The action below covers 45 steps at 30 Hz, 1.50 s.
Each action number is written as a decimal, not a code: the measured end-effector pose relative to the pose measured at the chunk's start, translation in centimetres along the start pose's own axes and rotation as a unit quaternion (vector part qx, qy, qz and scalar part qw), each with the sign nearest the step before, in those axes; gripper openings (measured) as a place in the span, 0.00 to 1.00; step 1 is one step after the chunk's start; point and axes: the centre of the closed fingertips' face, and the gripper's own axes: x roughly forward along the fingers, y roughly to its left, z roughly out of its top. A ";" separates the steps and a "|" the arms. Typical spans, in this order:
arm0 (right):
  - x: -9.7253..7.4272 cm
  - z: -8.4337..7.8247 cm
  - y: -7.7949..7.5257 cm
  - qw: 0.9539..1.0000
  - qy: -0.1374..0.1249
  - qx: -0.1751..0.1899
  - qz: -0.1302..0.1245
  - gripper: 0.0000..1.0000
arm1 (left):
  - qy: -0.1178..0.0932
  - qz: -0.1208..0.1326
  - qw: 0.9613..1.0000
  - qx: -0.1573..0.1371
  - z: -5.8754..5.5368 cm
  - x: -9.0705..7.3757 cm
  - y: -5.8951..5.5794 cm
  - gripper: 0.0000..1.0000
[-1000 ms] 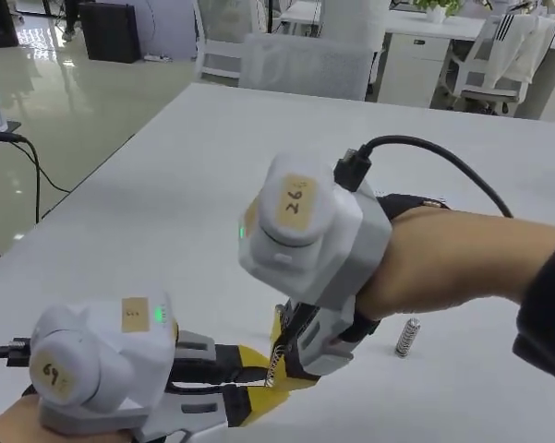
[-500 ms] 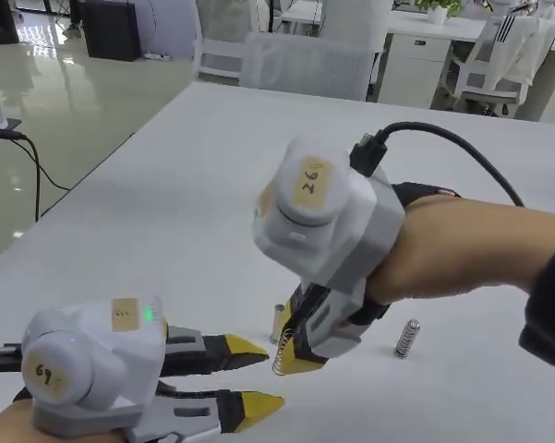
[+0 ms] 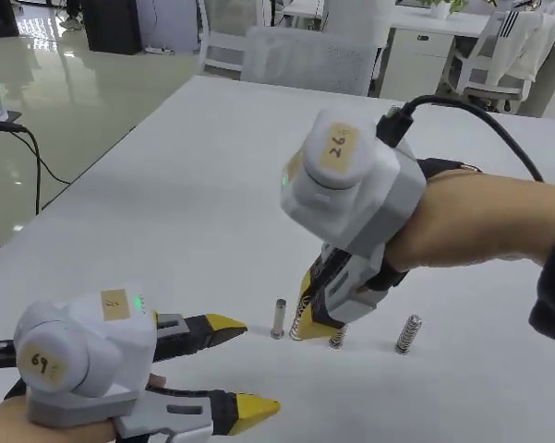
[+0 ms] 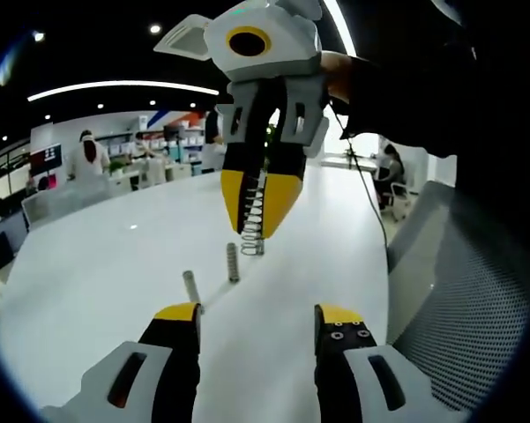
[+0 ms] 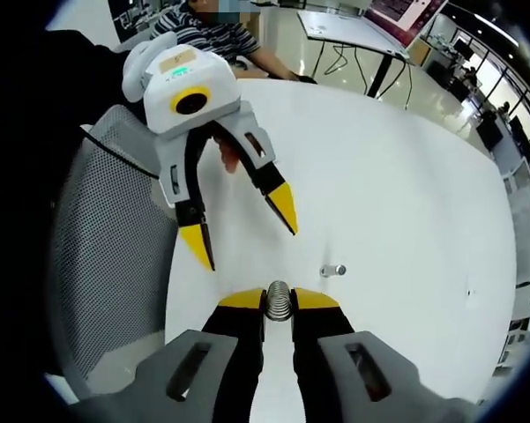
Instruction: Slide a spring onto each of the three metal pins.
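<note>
We see the right hand-held gripper (image 3: 316,327) clamped on a silver coil spring (image 3: 299,321), just beside the bare upright metal pin (image 3: 278,317) on the white worktop (image 3: 166,203) — our left hand-held gripper (image 3: 245,365) gapes wide.

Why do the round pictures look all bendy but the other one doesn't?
Left gripper view: a fisheye lens bends the ceiling light into an arc and curves the table. Right gripper view: same bulge, the spring looming large up close. Head view: lines look straight, with bright glare on the floor.
</note>
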 end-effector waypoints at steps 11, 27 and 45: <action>0.6 -0.1 -3.4 0.999 0.000 0.013 -0.035 0.08 | -0.002 0.013 1.000 -0.008 -0.2 -0.2 0.5 0.58; 3.1 0.3 -6.1 0.999 0.013 0.021 -0.037 0.08 | -0.001 0.013 1.000 -0.010 -0.2 -0.4 0.4 0.63; 4.7 -0.5 -6.3 0.999 0.032 0.024 -0.024 0.08 | 0.001 0.016 1.000 -0.010 -0.5 -0.7 0.7 0.60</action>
